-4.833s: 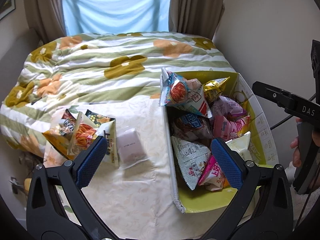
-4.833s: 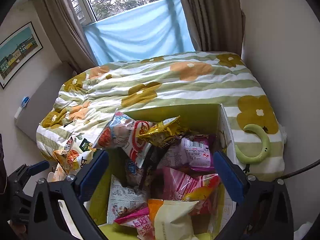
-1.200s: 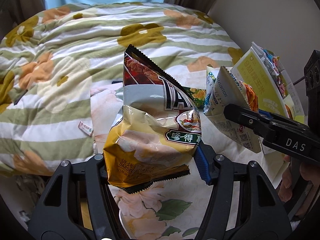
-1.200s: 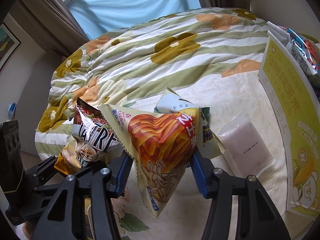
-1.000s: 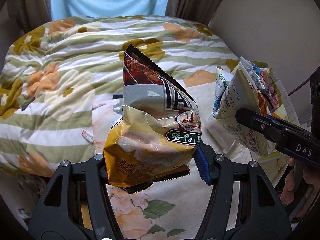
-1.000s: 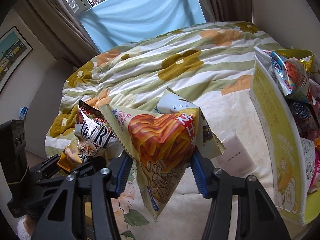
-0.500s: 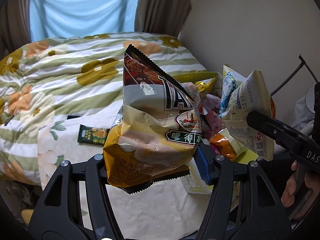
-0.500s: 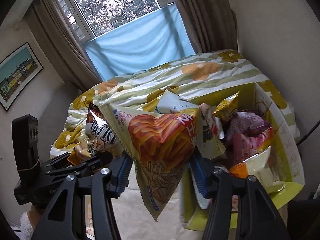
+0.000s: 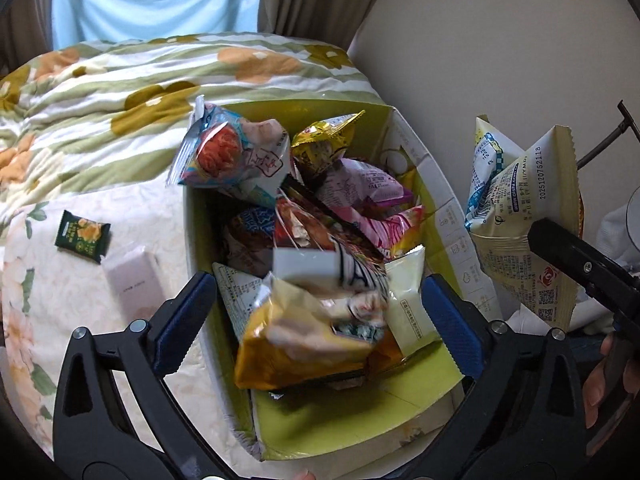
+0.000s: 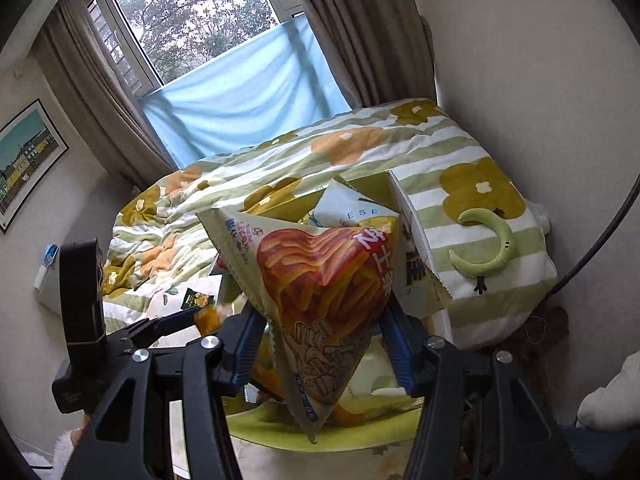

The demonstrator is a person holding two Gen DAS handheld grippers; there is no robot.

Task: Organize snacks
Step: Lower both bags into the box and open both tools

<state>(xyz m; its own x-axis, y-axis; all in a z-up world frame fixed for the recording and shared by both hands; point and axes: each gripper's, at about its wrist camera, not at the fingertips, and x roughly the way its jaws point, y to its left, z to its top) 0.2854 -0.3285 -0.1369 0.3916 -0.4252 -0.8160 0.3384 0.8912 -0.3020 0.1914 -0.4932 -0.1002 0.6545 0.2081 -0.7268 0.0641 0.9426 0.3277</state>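
Yellow bag let go over the box — right bags next

The left gripper (image 9: pixel 316 316) is opening wide; the yellow chip bag (image 9: pixel 308 332), clamped half a second ago, drops blurred onto the pile in the green snack box (image 9: pixel 436 208). The right gripper (image 10: pixel 320 344) stays clamped on its fries bag (image 10: pixel 320 280), at the box's right — likely next in.

Yellow-green box (image 9: pixel 400 392), gold and brown chip bag (image 9: pixel 304 336), pink packets (image 9: pixel 380 224) at its one o'clock, green-striped quilt (image 9: pixel 120 80) with orange and olive flowers, dark green packet (image 9: pixel 82 236) at nine o'clock, sky-blue curtain (image 10: pixel 248 96), cream bag with orange fries print (image 10: pixel 320 280).
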